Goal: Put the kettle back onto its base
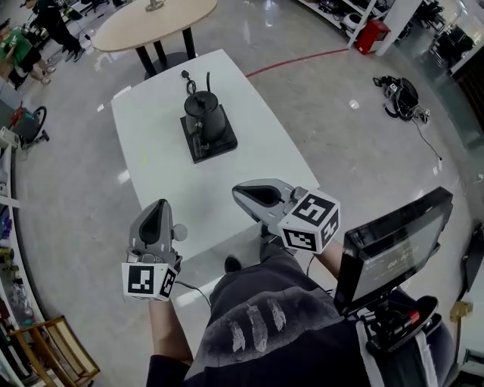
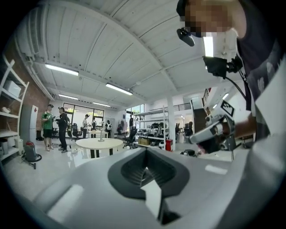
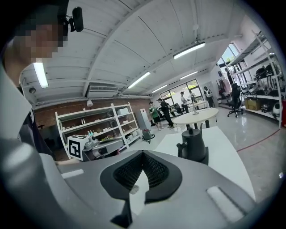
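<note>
The marker cube [image 1: 149,280] at the back of the left claw [image 1: 160,205] bore black-and-white square patterns, and the cube [image 1: 310,221] on the right claw [image 1: 243,193] carried the same kind of blocky squares; no words could be read on either. Both claws were held out in front of the person over the near end of a white table [image 1: 166,174], well apart from each other. The left claw pointed roughly level and away from the person. The right claw was angled across toward the left one with its nose tipped a little downward. Each forearm reached forward from behind its cube. The left claw's jaws were pressed together with nothing between them, and the right claw's dark pads likewise met at their tips around empty air. The black kettle [image 1: 204,113] stood upright on its flat square base [image 1: 223,145], well ahead of both claws near the far end of the table. It lay ahead and to the right of the right claw's jaws in that claw's own view. Beyond the kettle stood a round table [image 1: 155,23], and a dark screen [image 1: 393,246] hung just right of the right claw.
</note>
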